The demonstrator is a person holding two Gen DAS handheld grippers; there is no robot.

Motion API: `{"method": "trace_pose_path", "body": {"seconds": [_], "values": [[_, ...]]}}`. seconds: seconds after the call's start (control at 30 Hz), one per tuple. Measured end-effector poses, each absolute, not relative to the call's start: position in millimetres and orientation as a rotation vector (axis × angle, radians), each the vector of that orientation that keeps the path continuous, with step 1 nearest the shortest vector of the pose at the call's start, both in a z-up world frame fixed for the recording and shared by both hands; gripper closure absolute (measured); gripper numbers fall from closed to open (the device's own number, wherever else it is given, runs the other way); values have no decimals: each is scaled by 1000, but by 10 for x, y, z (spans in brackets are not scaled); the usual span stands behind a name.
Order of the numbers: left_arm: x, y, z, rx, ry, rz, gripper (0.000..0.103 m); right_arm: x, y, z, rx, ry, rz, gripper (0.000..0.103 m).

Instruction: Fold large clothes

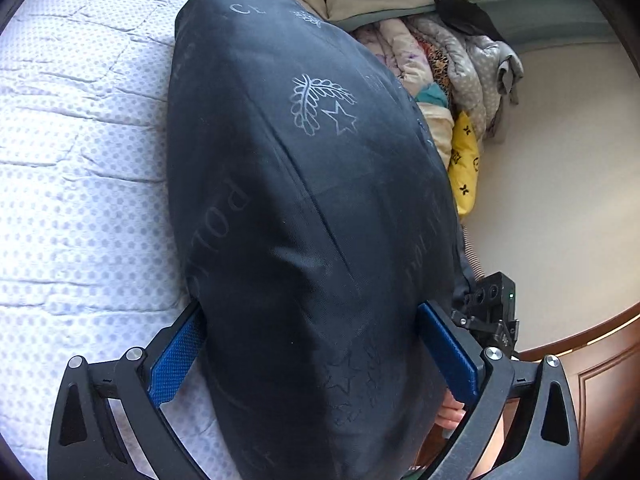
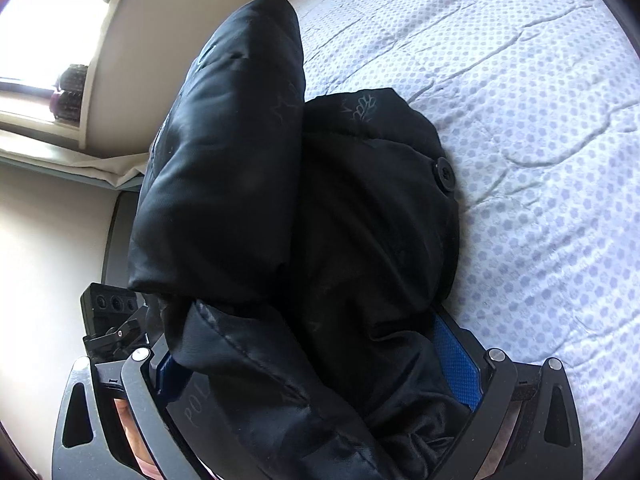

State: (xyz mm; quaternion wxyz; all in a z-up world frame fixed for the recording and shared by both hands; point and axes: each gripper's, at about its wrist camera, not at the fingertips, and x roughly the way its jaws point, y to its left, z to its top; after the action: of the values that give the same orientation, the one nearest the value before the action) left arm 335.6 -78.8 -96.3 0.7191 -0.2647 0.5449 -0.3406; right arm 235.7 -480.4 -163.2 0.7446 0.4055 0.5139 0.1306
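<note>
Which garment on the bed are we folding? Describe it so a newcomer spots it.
Start at the bed with its white dotted cover. The jacket lies near its edge, bulky and dark navy. Unlike the colourful clothes pile beside it, it bears faint star and leaf prints, with a black button.

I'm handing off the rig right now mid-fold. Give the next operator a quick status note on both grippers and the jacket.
Left gripper: jaws wide around a thick bundle of the dark jacket; a firm grip is not visible.
Right gripper: likewise around bunched jacket fabric.
Jacket lies along the edge of the bed, doubled over, button showing.
Left: lay it flat, tidy the fold, release. Pile of clothes waits beyond.
</note>
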Motion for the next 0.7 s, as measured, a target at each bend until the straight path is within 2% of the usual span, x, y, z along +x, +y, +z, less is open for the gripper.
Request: {"method": "trace_pose_path", "body": {"seconds": [0.1, 0.23, 0.37, 0.63, 0.7], "values": [[3343, -779, -943, -588, 1188, -765, 8, 2322, -4708, -1678, 903, 1119, 315, 5], [3332, -754, -855, -597, 1148, -767, 19, 2346, -4640, -1779, 992, 1111, 386, 19], [3315, -697, -782, -602, 1111, -768, 25, 2363, -4594, -1821, 1015, 1102, 416, 27], [3276, -464, -419, -587, 982, -789, 30, 2430, -4388, -1501, 972, 1014, 494, 39], [3265, -318, -330, -597, 954, -780, 30, 2475, -4279, -1414, 962, 990, 525, 39]]}}
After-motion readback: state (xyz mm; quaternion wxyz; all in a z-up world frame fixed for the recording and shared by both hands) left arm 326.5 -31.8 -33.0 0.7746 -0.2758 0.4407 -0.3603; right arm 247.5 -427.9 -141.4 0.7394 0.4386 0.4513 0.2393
